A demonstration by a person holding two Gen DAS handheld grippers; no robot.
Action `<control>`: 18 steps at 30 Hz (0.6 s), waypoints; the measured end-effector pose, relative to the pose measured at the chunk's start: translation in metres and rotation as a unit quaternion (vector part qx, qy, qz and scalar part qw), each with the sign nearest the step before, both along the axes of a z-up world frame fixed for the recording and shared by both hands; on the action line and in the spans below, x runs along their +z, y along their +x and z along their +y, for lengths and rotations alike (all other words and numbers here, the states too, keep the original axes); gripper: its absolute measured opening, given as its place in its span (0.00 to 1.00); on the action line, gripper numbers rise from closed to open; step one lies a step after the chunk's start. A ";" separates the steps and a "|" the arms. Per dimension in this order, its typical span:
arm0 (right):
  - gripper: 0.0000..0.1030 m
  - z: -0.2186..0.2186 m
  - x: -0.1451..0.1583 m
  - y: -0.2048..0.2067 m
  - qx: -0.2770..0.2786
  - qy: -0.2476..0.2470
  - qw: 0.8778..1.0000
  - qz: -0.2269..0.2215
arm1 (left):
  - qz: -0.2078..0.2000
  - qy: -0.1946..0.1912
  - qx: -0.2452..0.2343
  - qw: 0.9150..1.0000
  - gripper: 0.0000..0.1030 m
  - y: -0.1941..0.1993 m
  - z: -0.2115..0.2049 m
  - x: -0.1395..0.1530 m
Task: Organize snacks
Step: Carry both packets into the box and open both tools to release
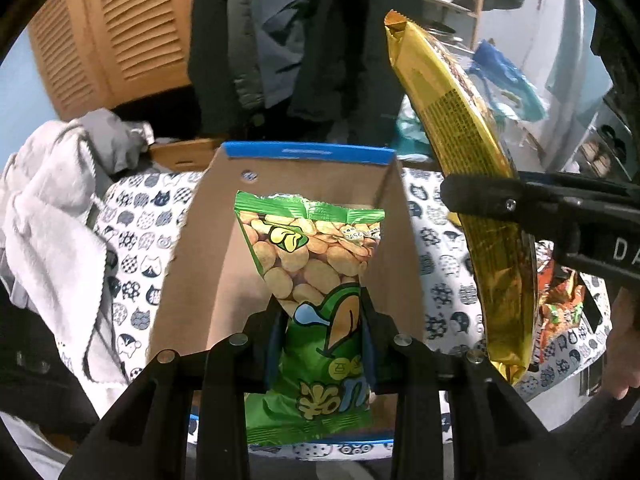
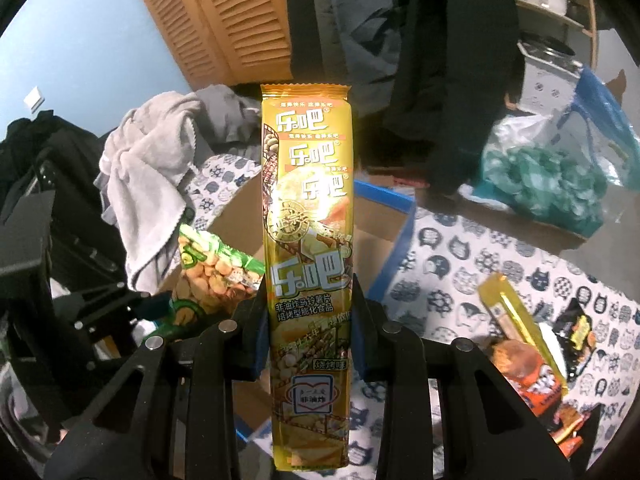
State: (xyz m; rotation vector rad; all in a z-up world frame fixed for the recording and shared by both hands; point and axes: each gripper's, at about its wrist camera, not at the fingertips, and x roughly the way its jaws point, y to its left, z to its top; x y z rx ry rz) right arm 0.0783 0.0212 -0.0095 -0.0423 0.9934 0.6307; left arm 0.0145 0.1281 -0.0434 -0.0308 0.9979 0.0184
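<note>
Green snack bag (image 1: pixel 316 280) is clamped between the jaws of the left gripper (image 1: pixel 322 344), held above the open cardboard box (image 1: pixel 192 264) with the blue rim; bag top points toward the box's far wall. Long gold snack pack (image 2: pixel 308 240) is pinched by the right gripper (image 2: pixel 310 340), jaws narrow on its lower half, pack standing upright. In the left wrist view the same gold pack shows edge-on beside the box's right wall, over the cat-print cloth (image 1: pixel 436 272). The box sits on that cloth. More snack packets (image 2: pixel 532 356) lie loose on the cloth toward its right edge: a gold stick, orange and dark wrappers. Grey towel (image 1: pixel 52 220) is heaped at the cloth's left edge. Blue plastic bag (image 2: pixel 560 184) with teal contents sits at the far right corner. Slatted wooden doors (image 2: pixel 232 20) and dark hanging clothes (image 1: pixel 304 40) behind.
</note>
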 end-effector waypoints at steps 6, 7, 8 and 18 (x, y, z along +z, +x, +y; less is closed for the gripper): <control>0.30 0.021 -0.013 0.008 0.003 0.000 1.000 0.020 | 0.016 -0.002 0.021 1.000 0.32 0.004 0.018 -0.013; 0.30 0.024 -0.016 0.010 0.004 -0.001 1.000 0.024 | 0.020 -0.004 0.025 0.999 0.32 0.006 0.021 -0.015; 0.30 0.026 -0.019 0.011 0.004 -0.002 1.000 0.027 | 0.023 -0.006 0.028 0.999 0.32 0.006 0.023 -0.017; 0.34 0.043 -0.039 0.018 0.006 -0.001 0.998 0.064 | 0.046 -0.003 0.049 0.998 0.33 0.009 0.031 -0.029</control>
